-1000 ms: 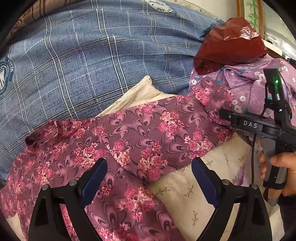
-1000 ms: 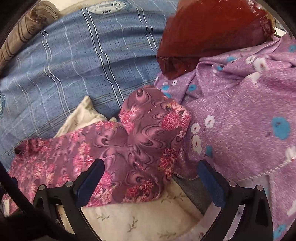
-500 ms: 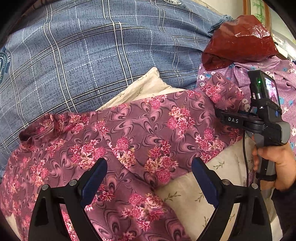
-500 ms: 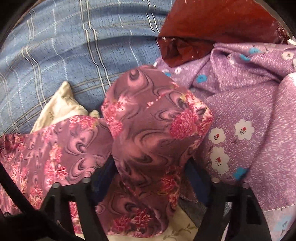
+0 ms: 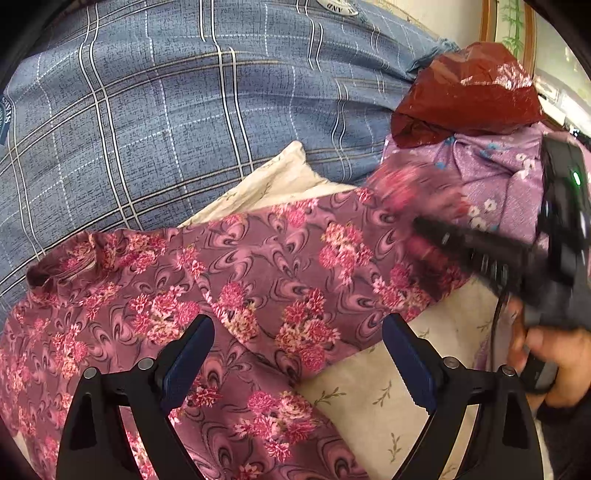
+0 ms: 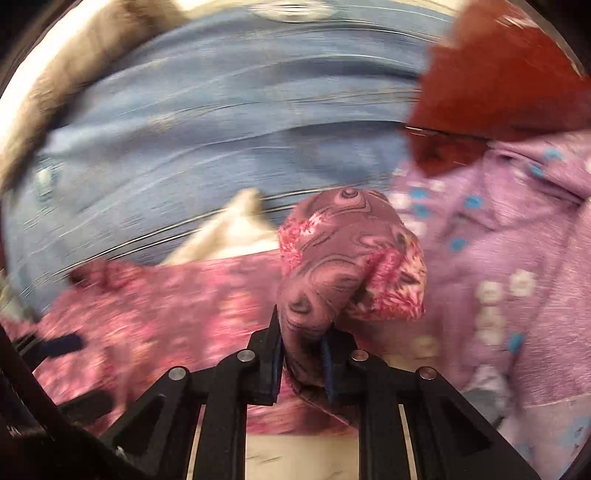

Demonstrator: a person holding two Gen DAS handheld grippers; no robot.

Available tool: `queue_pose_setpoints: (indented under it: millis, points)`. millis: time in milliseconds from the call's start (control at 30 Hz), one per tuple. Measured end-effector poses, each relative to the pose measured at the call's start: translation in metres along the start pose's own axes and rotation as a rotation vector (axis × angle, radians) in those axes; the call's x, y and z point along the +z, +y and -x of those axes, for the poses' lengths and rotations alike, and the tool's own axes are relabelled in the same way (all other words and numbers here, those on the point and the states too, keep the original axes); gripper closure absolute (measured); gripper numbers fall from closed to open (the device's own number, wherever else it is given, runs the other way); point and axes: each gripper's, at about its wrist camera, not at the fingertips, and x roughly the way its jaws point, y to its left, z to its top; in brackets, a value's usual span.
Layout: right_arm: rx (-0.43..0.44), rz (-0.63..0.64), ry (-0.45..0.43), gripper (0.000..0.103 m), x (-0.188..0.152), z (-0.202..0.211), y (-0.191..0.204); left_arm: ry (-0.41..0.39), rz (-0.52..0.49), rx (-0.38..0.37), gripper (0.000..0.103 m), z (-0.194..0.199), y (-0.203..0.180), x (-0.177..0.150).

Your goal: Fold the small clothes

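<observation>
Blue plaid bedding underlies a cream leaf-print cloth and the floral mauve garment spread across it.

Left gripper points down over the garment's middle, jaws wide apart and gripping nothing. Right gripper is closing, its pads pinching a bunched end of the garment, which stands up between them; a hand at the right edge of the left view holds its handle. Beyond the garment lie a lilac flowered cloth and a dark red plastic bag, with a framed picture on the wall. One second ago the right jaws stood wide around that end of the garment; now they are nearly together on it, and the right view is blurred by motion.
</observation>
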Motion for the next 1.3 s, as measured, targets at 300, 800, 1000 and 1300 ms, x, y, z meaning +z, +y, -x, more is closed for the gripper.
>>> queue_pose_setpoints:
  millis: [300,800,1000,1300]
  points:
    - [0.225,0.131,0.093,0.088,-0.039,-0.011,0.073,-0.013,0.103,-0.062,0.01,0.006,0.035,0.005]
    - [0.135,0.138,0.091,0.048,-0.052,-0.011,0.071,0.05,0.167,-0.086,0.01,-0.073,0.046,0.051]
    - [0.117,0.149,0.088,0.048,-0.054,-0.014,0.067,0.083,0.151,-0.08,0.011,-0.115,0.032,0.075]
    - [0.106,0.122,0.083,0.048,-0.057,-0.012,0.068,0.094,0.19,-0.015,0.095,-0.129,0.036,0.071]
